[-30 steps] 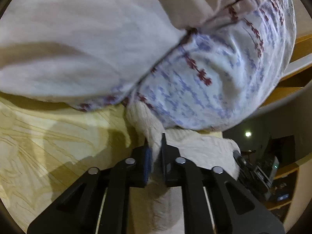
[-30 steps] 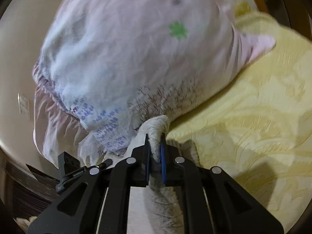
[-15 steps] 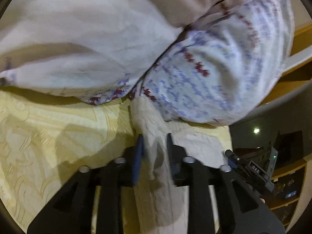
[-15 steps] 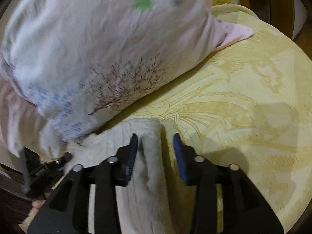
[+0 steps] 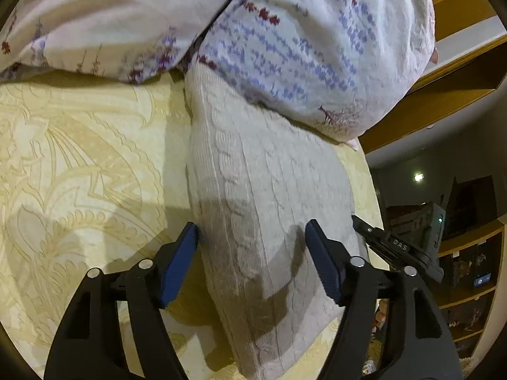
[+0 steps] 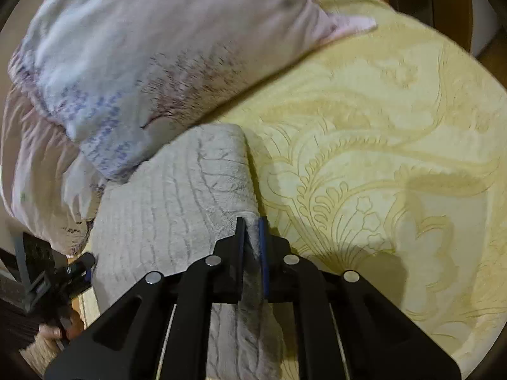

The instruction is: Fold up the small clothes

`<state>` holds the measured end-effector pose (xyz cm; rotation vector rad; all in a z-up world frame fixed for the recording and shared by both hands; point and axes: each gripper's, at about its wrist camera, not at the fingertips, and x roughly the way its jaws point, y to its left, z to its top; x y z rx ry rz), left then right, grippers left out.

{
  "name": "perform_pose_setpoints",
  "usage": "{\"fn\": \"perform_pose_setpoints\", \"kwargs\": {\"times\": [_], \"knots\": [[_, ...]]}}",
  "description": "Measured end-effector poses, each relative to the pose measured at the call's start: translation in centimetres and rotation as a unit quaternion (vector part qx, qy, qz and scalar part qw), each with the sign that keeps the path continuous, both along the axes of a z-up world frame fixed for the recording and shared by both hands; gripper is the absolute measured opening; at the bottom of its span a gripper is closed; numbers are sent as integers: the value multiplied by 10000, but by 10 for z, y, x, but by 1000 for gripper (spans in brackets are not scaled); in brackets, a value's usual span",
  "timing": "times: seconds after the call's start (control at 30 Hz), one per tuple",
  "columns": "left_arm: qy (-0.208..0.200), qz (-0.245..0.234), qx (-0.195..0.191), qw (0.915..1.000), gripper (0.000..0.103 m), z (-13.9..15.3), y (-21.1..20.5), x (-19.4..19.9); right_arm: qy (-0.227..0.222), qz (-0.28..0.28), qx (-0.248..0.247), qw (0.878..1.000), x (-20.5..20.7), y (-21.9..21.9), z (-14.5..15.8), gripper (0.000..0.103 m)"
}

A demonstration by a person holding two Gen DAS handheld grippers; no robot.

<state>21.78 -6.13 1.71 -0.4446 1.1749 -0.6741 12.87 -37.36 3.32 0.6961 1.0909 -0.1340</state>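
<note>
**Knit garment on a bed, fold in progress**

Nearest, the left gripper has its jaws opening, apart over the knit without pressing it. The right gripper is clamped on a pinched fold at the knit's right edge. The knit, cream and cable-patterned, lies as a narrow band on the yellow bedspread, its far end against the pillow. Lengthwise folding appears done; further folds likely remain.

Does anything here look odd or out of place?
Slightly: the cream cable-knit garment on the yellow patterned bedspread has its far end tucked under the floral pillow, crowding the folding spot. Nothing looks damaged or spilled.
</note>
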Motion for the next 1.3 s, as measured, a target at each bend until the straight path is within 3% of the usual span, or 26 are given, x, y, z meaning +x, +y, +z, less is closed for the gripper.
{"fn": "perform_pose_setpoints", "kwargs": {"times": [0.1, 0.17, 0.2, 0.23, 0.37, 0.47, 0.93, 1.1, 1.2, 1.3], "knots": [[4, -12, -51, 10000, 86, 1, 5, 0, -106, 34, 252, 9996, -3, -12, 4, 16], [1, -41, -87, 10000, 87, 1, 4, 2, -211, -62, 476, 9986, -4, -20, 9, 30], [24, -48, -100, 9999, 87, 1, 6, 3, -245, -98, 565, 9981, -8, -27, 11, 45], [61, -46, -101, 9999, 87, -1, 6, 4, -274, -123, 624, 9976, -13, -36, 10, 53], [92, -51, 70, 9999, 87, -4, -1, 8, -179, -132, 1036, 9944, -11, -56, 8, 66], [-27, -191, 421, 9989, 87, -3, -15, 11, -62, -32, 1124, 9936, 0, -54, 2, 70], [-92, -522, 856, 9949, 89, -6, -40, 12, -84, 397, 1578, 9866, 23, -40, -21, 72], [-18, -542, 797, 9953, 90, -14, -52, 16, -105, 619, 1928, 9792, 25, -30, -28, 62], [-20, -549, 741, 9957, 91, -16, -56, 18, -152, 677, 1988, 9776, 25, -25, -29, 61], [85, -455, 522, 9976, 88, -19, -52, 21, -159, 640, 2233, 9725, 25, -21, -35, 55]]}}
